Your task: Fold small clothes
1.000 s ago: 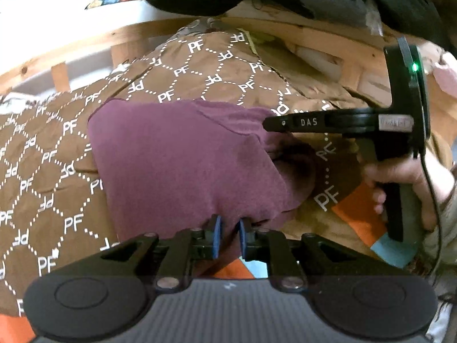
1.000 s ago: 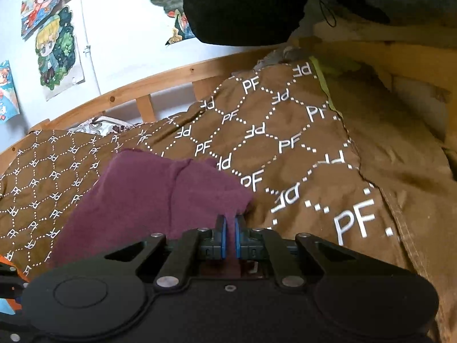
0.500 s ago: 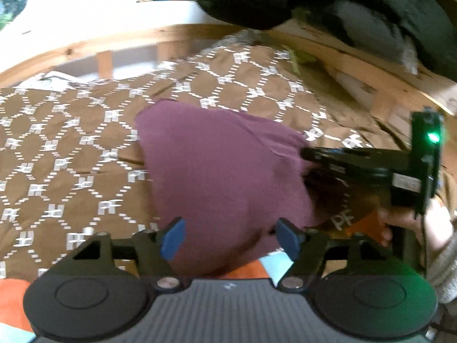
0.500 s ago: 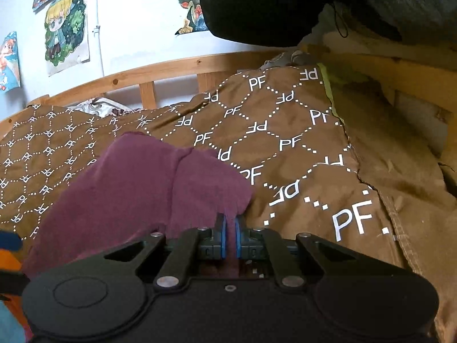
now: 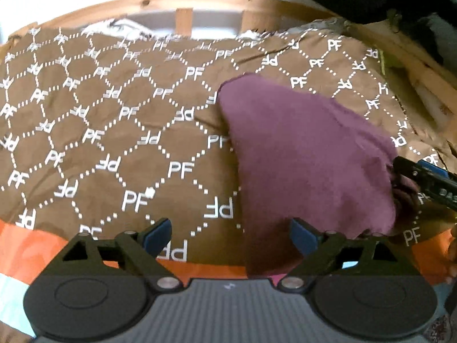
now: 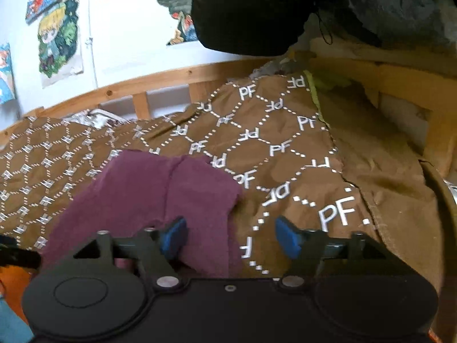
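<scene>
A small maroon garment [image 5: 308, 157] lies folded on the brown quilt, right of centre in the left wrist view. My left gripper [image 5: 230, 235] hovers over its near edge with the jaws opening wide. The cloth's lower edge runs under the right pad [image 5: 302, 235], and neither pad presses on it. In the right wrist view the garment [image 6: 148, 194] sits low and left. My right gripper [image 6: 231, 237] is opening too, a loose corner of the cloth lying by its left pad [image 6: 174, 237]. The right gripper's fingers [image 5: 422, 180] show at the garment's right edge.
The brown quilt [image 5: 114, 131] printed with white "PF" letters covers the bed. A wooden bed rail [image 6: 160, 80] runs along the back under a wall with posters [image 6: 60, 37]. Dark clothing [image 6: 257, 11] hangs above right. Orange fabric [image 5: 25, 245] lies at the near edge.
Both grippers were shut on the maroon garment and have let go, left first, then right. The left gripper has swung left, so the garment sits further right in its view.
</scene>
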Demonstrator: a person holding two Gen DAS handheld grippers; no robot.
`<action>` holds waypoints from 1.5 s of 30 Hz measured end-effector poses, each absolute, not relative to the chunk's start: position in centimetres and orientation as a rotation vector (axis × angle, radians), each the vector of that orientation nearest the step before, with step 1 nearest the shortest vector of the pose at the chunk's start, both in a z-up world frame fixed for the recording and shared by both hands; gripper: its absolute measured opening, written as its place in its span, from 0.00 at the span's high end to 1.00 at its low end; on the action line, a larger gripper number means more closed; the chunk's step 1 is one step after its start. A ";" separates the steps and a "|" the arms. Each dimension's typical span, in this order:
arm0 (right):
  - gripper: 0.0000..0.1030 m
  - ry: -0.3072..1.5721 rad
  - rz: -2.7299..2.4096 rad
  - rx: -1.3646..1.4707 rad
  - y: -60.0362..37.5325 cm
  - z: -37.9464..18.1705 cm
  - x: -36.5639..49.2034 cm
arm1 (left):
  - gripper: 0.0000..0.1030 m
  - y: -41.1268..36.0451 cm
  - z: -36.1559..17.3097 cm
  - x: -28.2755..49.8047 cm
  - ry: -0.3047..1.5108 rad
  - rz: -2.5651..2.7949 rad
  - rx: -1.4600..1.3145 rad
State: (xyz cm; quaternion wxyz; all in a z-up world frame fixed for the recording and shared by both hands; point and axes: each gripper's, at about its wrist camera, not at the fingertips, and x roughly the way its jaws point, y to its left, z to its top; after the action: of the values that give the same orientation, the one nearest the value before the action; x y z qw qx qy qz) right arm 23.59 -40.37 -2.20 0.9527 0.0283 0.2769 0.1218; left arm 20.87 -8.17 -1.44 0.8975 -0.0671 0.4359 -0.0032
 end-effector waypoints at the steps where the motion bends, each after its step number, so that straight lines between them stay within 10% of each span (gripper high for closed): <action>1: 0.23 0.565 0.259 0.066 -40.3 -2.2 23.5 | 0.09 -8.2 -1.6 20.8 0.904 -0.006 -0.141; 9: 0.03 0.643 0.261 0.035 -39.0 -3.8 23.4 | 0.06 -9.1 -2.1 20.9 0.923 -0.006 -0.091; 33: 0.01 0.531 0.293 -0.302 -37.5 -2.0 21.3 | 0.01 -10.6 -3.0 20.0 0.945 0.028 -0.070; 45: 0.01 0.624 0.413 0.079 -38.2 -3.3 26.7 | 0.01 -10.8 -3.5 20.1 0.991 -0.005 -0.055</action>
State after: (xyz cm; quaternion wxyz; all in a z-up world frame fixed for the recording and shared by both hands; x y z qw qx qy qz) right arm 26.67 -38.15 -3.35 0.9301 0.0386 0.3045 0.2018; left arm 20.14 -10.78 -3.47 0.8794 -0.0264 0.4753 -0.0024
